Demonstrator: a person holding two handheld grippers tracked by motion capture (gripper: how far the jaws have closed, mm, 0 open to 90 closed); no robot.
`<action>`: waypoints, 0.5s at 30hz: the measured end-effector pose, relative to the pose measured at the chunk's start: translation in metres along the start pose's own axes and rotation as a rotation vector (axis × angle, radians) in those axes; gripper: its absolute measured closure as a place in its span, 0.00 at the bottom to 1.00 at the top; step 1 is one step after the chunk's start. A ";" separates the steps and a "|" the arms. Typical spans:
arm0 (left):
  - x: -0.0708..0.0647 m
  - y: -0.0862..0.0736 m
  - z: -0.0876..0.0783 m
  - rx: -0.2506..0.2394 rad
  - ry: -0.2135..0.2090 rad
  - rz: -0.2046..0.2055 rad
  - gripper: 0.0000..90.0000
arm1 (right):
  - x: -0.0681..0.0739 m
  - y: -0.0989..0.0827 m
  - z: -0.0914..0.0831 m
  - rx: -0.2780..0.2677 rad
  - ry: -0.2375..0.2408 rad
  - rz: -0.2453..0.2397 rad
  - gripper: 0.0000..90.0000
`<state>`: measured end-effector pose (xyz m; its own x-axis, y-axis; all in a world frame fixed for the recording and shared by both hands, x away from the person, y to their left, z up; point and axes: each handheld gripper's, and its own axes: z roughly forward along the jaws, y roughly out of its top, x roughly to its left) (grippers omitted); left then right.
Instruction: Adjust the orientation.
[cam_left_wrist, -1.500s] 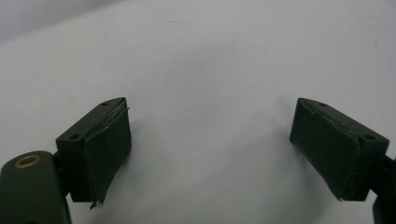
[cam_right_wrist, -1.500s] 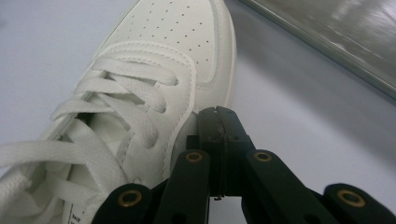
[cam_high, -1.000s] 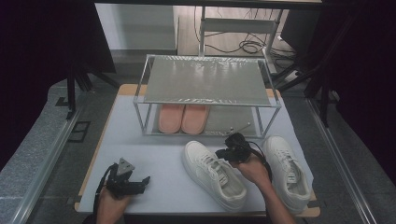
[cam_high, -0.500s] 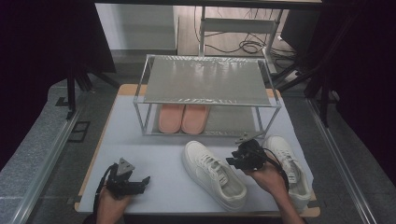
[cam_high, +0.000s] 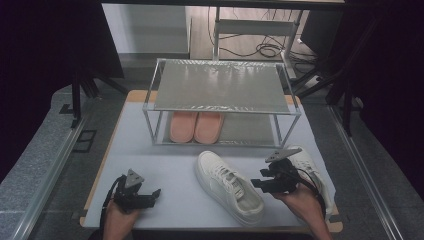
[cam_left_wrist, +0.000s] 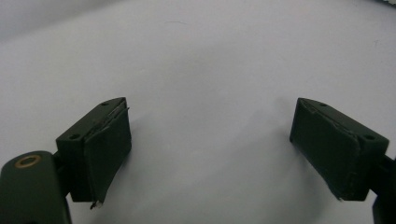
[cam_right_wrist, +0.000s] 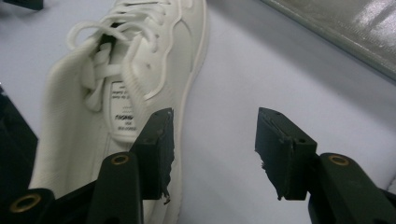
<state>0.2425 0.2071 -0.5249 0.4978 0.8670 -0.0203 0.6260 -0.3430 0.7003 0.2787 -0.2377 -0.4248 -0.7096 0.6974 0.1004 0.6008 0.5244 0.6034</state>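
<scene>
- The white lace-up leather sneaker (cam_high: 227, 186) is lying on the pale tabletop (cam_high: 165, 165) at lower centre of the high view, toe pointing to the lower right, apart from both grippers.
- The right gripper (cam_high: 261, 178) is hovering just right of that sneaker; its jaws have just been opening and are standing released with nothing between them, as the right gripper view (cam_right_wrist: 214, 154) confirms.
- A second white sneaker (cam_high: 312, 170) is lying at the lower right, partly behind the right hand (cam_high: 300, 200).
- The left gripper (cam_high: 156, 194) is sitting at lower left with its jaws spread wide over bare table, empty (cam_left_wrist: 210, 154).
- A pair of peach slippers (cam_high: 196, 126) is resting under the metal-framed shoe rack (cam_high: 220, 86) at the frame's centre.
</scene>
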 end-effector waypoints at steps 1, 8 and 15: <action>0.000 0.000 0.000 0.000 0.000 0.000 0.14 | 0.001 -0.001 -0.002 0.002 0.006 -0.001 0.52; 0.000 0.000 0.000 0.003 0.000 0.004 0.14 | 0.010 -0.007 -0.007 0.018 0.044 -0.011 0.52; 0.000 0.000 0.000 0.003 -0.001 0.004 0.14 | 0.017 -0.005 -0.001 0.094 0.080 -0.032 0.53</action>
<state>0.2425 0.2074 -0.5248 0.5009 0.8653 -0.0177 0.6258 -0.3480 0.6980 0.2631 -0.2294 -0.4251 -0.7537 0.6403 0.1478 0.6067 0.5917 0.5309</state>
